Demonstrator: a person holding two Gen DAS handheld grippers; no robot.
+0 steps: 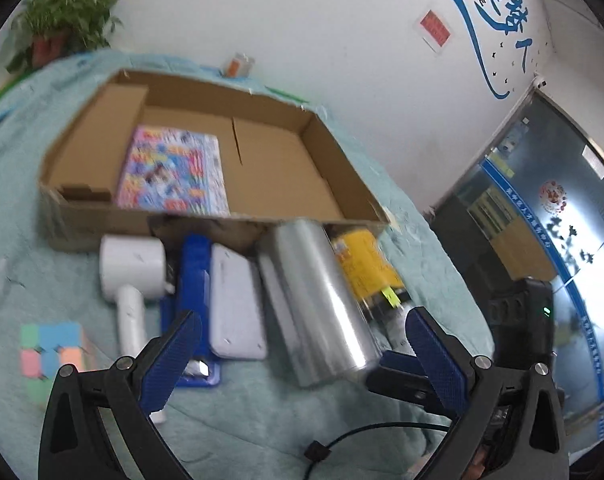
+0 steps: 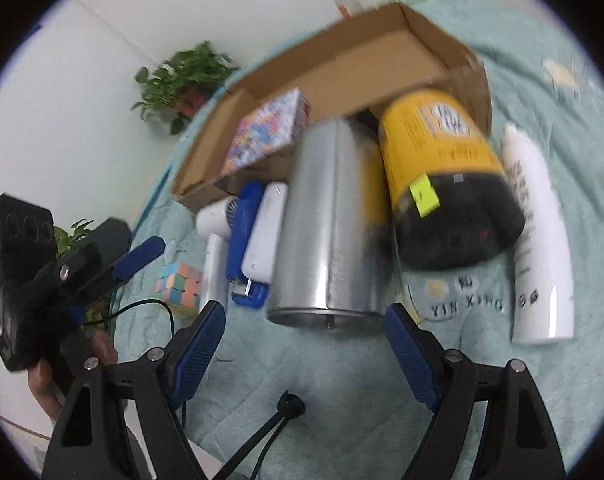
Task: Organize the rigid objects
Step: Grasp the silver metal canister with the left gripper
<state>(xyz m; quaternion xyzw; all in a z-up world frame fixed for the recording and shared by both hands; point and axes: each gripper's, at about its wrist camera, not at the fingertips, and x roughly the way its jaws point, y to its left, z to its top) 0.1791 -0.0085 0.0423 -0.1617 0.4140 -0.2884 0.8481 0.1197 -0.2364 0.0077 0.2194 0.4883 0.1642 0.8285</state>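
Silver can (image 2: 330, 224): lies on its side on the pale green blanket (image 2: 342, 380), just in front of the cardboard box (image 1: 270, 168).
Neighbours: a yellow-labelled dark jar (image 2: 446, 180) and white bottle (image 2: 538, 240) to its right; a white case (image 1: 236, 300), blue stapler (image 1: 194, 276) and white hair dryer (image 1: 132, 276) to its left; a pastel cube (image 1: 50, 352) farther left.
Box: holds a colourful flat pack (image 1: 172, 172), possibly a puzzle; motion blur hides detail.
Left gripper (image 1: 302, 344): jaws spread wide, empty, facing the can.
Right gripper (image 2: 306, 336): jaws spread wide, empty, near the can's base.
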